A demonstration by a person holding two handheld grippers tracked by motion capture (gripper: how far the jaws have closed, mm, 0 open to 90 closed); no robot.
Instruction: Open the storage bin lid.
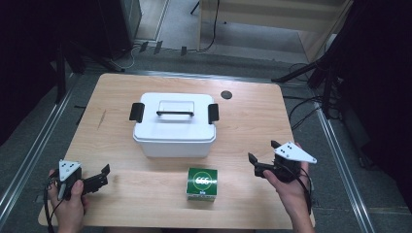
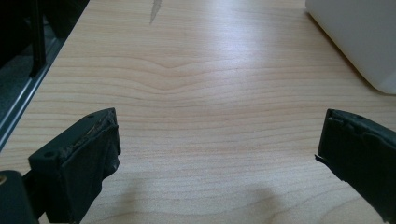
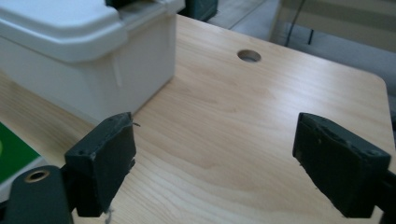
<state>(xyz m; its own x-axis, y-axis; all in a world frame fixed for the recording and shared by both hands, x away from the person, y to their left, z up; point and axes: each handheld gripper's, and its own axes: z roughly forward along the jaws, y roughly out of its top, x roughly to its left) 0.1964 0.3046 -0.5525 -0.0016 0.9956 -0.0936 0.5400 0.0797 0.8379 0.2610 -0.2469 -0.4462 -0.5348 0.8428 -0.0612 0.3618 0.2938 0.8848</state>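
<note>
Left gripper (image 1: 103,175) gaped empty near table (image 1: 145,204) corner | right gripper (image 1: 262,156) released, beside green box (image 1: 201,184) | its view revealed white bin (image 3: 88,60) wall, cable hole (image 3: 249,56).

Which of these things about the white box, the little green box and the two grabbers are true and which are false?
1. The lid is on the white box. True.
2. The green box sits on top of the white box. False: it stands on the table, in front of the white box.
3. The left gripper is holding the green box. False: its jaws are open with nothing between them.
4. The right gripper is open and holds nothing. True.
5. The white box has a black clip at each end. True.
</note>
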